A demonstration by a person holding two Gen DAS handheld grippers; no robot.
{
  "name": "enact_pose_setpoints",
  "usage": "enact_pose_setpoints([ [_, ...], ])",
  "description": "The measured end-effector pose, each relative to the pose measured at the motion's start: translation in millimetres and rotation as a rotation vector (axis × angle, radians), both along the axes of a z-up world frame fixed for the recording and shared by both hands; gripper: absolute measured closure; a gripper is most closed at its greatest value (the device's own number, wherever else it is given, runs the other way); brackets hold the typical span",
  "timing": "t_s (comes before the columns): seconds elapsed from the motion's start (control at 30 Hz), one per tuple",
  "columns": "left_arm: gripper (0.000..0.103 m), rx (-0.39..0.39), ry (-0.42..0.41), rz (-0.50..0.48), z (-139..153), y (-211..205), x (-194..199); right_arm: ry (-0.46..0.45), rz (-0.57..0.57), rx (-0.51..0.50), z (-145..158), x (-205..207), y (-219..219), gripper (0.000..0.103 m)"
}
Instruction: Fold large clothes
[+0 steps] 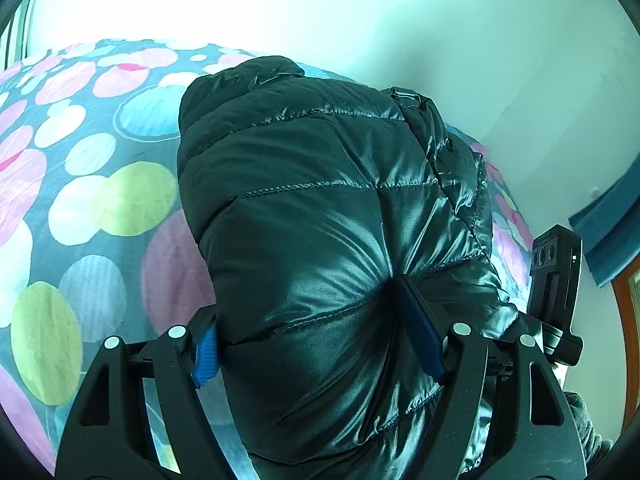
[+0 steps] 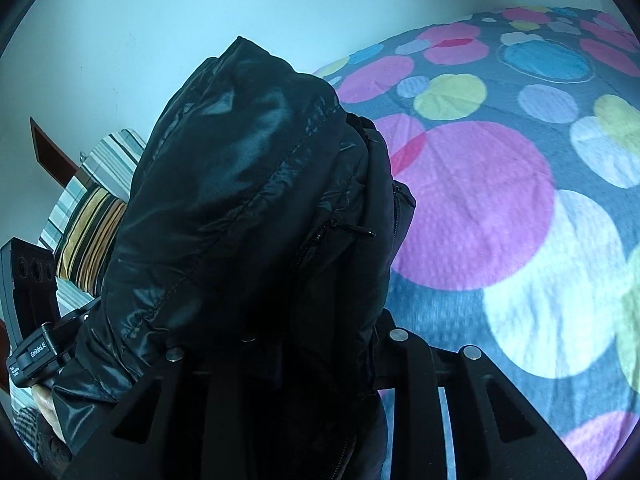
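Polka-dot bedspread [image 1: 80,200] lies beneath my black puffer jacket [image 1: 320,220]; left jaws pinch it, right jaws hidden; striped pillows [image 2: 92,220] at right view's left.

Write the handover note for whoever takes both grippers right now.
Left gripper: clamped on a thick bunch of the black puffer jacket, blue pads pressing in from both sides.
Right gripper: fingers buried under jacket fabric; grip cannot be confirmed.
Jacket: bundled, apparently folded over, held between both grippers above the polka-dot bedspread. Striped pillows lie at the bed's far end.
Done: jacket gathered into a compact bundle.
Left: probably set it down on the bedspread, flatten, release.
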State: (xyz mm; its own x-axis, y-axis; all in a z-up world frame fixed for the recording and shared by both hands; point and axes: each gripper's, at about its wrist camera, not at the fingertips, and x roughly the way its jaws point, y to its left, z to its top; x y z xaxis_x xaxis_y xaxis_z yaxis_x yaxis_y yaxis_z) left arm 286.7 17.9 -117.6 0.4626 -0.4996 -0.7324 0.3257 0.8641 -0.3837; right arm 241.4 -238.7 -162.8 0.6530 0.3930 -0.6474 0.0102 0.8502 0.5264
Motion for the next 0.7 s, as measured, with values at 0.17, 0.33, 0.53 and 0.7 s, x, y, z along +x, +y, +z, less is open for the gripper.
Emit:
enact_pose_setpoints([
  [0.17, 0.027, -0.010, 0.026, 0.027, -15.1, 17.8, 12.0, 0.021, 0.022, -0.019, -9.5, 18.8, 16.5, 0.075],
  [0.33, 0.027, -0.021, 0.052, 0.043, -31.7, 23.2, 16.5, 0.036, 0.026, -0.043, -16.4, 28.1, 27.1, 0.075],
  [0.53, 0.027, -0.021, 0.056, 0.046, -40.8, 23.1, 17.7, 0.056, 0.026, -0.051, -24.3, 40.4, 29.1, 0.075],
  [0.7, 0.026, -0.023, 0.059, 0.046, -45.2, 24.3, 20.4, 0.061, 0.017, -0.047, -28.7, 44.7, 29.4, 0.074],
])
